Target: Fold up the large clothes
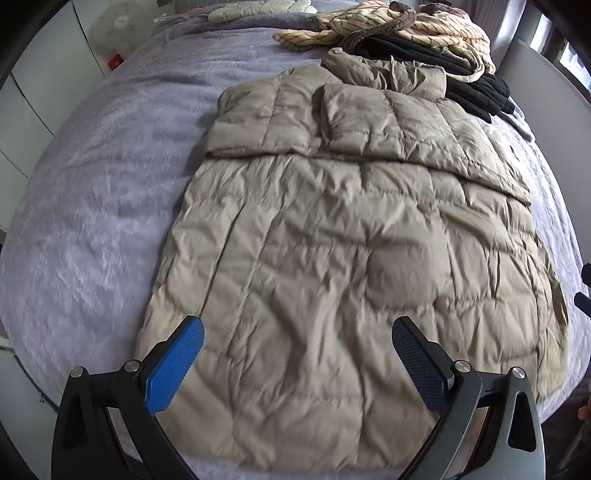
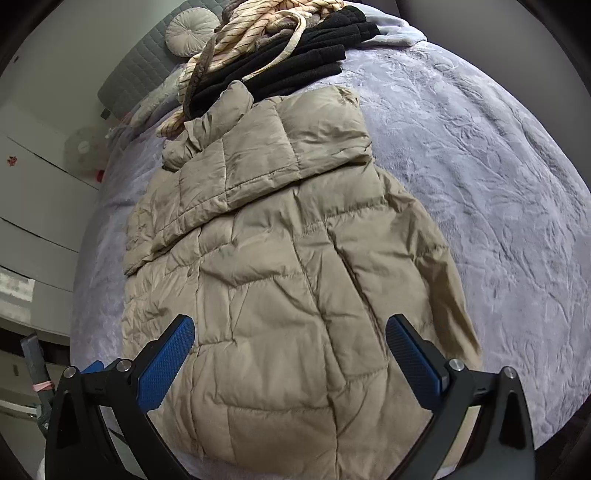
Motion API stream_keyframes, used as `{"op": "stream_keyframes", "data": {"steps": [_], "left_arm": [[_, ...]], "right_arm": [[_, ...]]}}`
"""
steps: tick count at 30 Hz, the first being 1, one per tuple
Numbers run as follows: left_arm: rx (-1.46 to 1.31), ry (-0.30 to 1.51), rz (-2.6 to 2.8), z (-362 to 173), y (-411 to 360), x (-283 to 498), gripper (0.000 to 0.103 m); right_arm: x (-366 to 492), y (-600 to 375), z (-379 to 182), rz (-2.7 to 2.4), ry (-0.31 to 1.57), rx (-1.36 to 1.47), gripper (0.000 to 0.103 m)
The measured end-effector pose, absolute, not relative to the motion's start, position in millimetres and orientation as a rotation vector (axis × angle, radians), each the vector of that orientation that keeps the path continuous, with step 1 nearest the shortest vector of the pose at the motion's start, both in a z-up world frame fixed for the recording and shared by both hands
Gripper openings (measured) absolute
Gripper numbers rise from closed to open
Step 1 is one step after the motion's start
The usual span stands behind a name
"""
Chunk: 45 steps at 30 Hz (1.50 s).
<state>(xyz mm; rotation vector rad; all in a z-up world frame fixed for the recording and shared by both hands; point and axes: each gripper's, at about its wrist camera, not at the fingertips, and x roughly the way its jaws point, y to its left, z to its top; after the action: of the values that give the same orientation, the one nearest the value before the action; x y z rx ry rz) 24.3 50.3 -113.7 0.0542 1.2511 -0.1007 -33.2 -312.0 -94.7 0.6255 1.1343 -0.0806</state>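
Observation:
A beige quilted puffer coat (image 1: 332, 236) lies flat on the lilac bedspread (image 1: 92, 192), its sleeves folded across the upper body and its hood at the far end. It also shows in the right wrist view (image 2: 288, 258). My left gripper (image 1: 297, 328) is open and empty, hovering above the coat's near hem. My right gripper (image 2: 290, 326) is open and empty too, above the hem's right part. Neither gripper touches the fabric.
A pile of other clothes lies past the coat's hood: a cream striped garment (image 1: 388, 22) over folded black fleece (image 1: 461, 85). A round cushion (image 2: 190, 31) rests by the grey headboard (image 2: 136, 70). White cabinets (image 2: 33, 192) stand left of the bed.

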Motion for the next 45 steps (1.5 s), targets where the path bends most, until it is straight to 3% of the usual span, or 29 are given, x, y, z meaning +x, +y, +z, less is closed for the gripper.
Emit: {"op": "stream_keyframes", "data": {"steps": [20,32,45], "left_arm": [[-0.008,1.373,-0.098,-115,120,-48,0.102],[-0.343,1.482,-0.097,-163,181,-77,0.102],[-0.653,1.492,-0.251,-193,176,-60,0.102]], "right_arm": [[-107,-285,-97,-0.145,1.248,0.877,0.103],[-159,-319,-141,-0.247,1.234,1.219,0.103],[-184,-347,-174,-0.303,1.115,1.474,0.103]]}}
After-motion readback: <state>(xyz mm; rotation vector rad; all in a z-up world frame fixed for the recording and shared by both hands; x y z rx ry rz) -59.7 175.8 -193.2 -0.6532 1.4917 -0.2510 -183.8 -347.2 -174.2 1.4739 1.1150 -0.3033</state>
